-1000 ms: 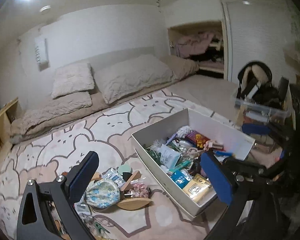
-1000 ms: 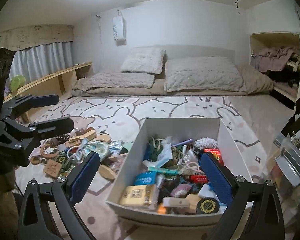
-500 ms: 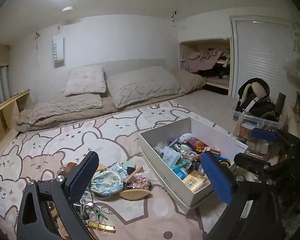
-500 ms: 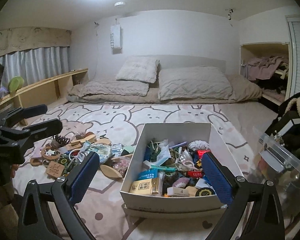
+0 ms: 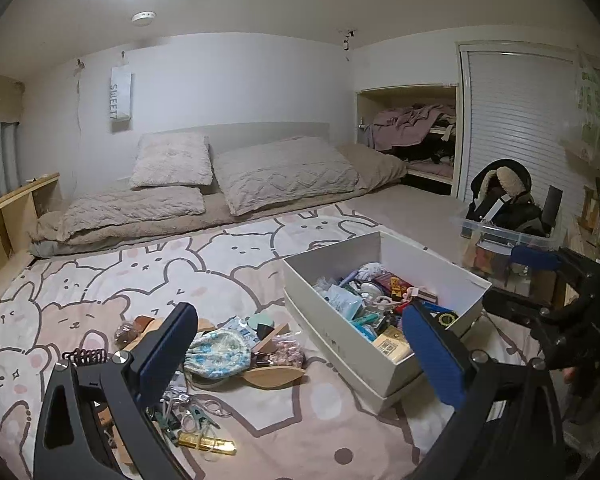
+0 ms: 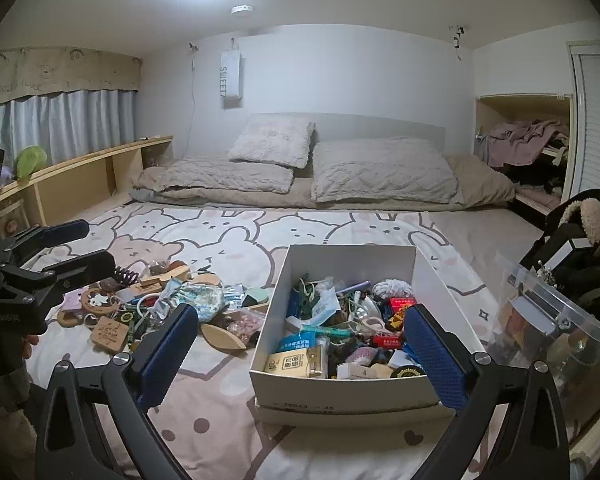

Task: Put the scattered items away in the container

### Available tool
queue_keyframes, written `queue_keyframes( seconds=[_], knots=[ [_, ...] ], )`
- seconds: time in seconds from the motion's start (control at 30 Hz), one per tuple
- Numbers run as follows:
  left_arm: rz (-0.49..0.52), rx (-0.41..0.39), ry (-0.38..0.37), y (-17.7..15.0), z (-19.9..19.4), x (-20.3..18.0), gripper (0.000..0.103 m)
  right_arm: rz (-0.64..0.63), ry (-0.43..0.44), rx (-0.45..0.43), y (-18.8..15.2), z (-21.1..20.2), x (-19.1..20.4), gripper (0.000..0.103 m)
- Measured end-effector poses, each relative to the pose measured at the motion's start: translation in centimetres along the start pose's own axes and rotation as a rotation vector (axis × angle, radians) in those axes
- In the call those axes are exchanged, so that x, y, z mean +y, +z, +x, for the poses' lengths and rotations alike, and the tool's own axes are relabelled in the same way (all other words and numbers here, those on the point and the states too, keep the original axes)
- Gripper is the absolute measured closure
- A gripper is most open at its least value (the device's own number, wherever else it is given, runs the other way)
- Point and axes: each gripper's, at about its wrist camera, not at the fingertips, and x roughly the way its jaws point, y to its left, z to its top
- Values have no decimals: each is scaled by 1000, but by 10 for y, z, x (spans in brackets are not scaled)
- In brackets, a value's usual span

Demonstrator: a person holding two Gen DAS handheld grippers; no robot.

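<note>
1. Both sets of tongs are spread wide with nothing between the pads. The left tongs (image 5: 296, 344) hang over the mess, and the right tongs (image 6: 300, 344) hang above the near end of the white box (image 6: 432, 276).
2. The box sits on the bunny bedspread (image 6: 228, 240) and is already heaped with stuff. Dropping more on that heap from up high could bounce or slide things back over the low wall.
3. The scattered pile (image 6: 160, 304) lies just left of the box: a floral pouch (image 5: 218, 354), wooden leaf shapes (image 6: 223, 337), a round wooden tag (image 6: 99, 301), a gold bar thing (image 5: 206, 441), clips and cords.
4. Everything overlaps, so pinching one piece could drag a cord or neighbour along and spill it halfway.
5. The flat wooden bits lie flush on soft bedding, so I'd guess the pads might push them in instead of getting under them.
6. The two tongs are near each other, so reaching for the pile together risks a bump.
</note>
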Motion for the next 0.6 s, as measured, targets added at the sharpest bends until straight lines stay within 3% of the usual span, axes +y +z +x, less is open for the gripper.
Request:
queue_keyframes(
  seconds=[0.6],
  knots=[
    [29, -23, -14, -9, -8, -2, 0, 14, -3, -9, -11, -8, 1, 0]
  ],
)
